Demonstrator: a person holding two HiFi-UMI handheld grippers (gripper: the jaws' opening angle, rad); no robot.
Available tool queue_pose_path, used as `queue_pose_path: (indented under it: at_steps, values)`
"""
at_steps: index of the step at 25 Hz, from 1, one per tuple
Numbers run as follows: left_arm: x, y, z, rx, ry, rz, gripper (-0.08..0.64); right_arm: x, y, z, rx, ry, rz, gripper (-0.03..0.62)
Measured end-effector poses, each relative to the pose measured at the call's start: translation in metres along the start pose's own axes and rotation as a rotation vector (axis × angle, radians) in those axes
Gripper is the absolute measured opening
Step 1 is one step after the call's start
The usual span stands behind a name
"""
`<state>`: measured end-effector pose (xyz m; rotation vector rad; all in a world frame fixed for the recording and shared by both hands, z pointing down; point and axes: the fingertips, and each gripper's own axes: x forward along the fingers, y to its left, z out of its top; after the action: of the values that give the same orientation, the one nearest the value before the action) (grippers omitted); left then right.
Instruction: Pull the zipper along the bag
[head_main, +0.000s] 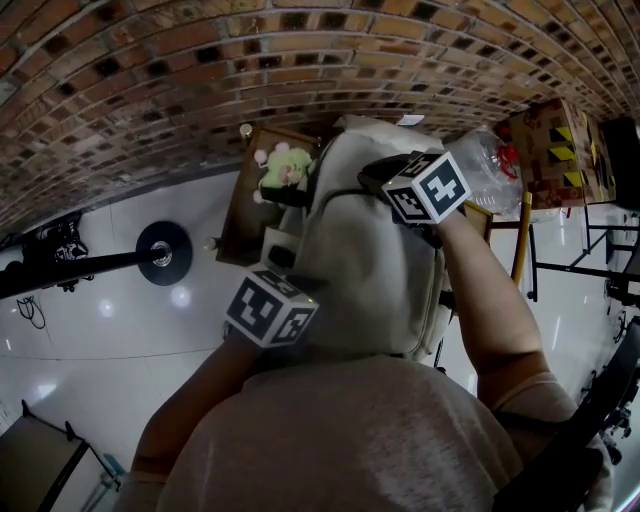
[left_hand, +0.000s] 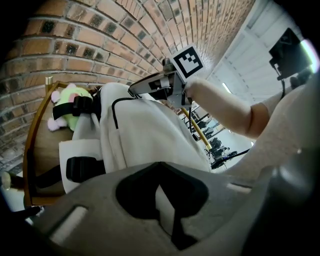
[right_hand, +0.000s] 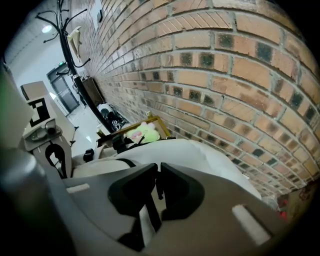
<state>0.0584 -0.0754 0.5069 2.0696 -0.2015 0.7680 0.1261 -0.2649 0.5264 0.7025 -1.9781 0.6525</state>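
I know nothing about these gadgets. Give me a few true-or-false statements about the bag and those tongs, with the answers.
1. The bag is off-white. True.
2. The right tongs gape wide open and empty. False: they are closed on the dark zipper pull.
3. The left tongs pinch the bag's fabric. True.
4. A green plush toy lies beyond the bag. True.
5. The wall is smooth white plaster. False: it is brick.
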Motion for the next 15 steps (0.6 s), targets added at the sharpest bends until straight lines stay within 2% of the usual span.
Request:
queue_pose_path:
  at_steps: [6,9,15]
  values:
    - [0.0,0.001,-0.002,-0.002,-0.013,-0.008,0.0,0.007,0.011,0.018,-0.041,0.001,0.005,0.031]
    - [0.0,0.001,-0.002,-0.009,-0.017,-0.021,0.0,0.013,0.02,0.026,-0.022,-0.016,0.056,0.031]
    - [0.001,0.005,-0.003,-0.007,-0.022,-0.011,0.0,0.026,0.043,0.04,-0.108,0.006,0.092,0.031]
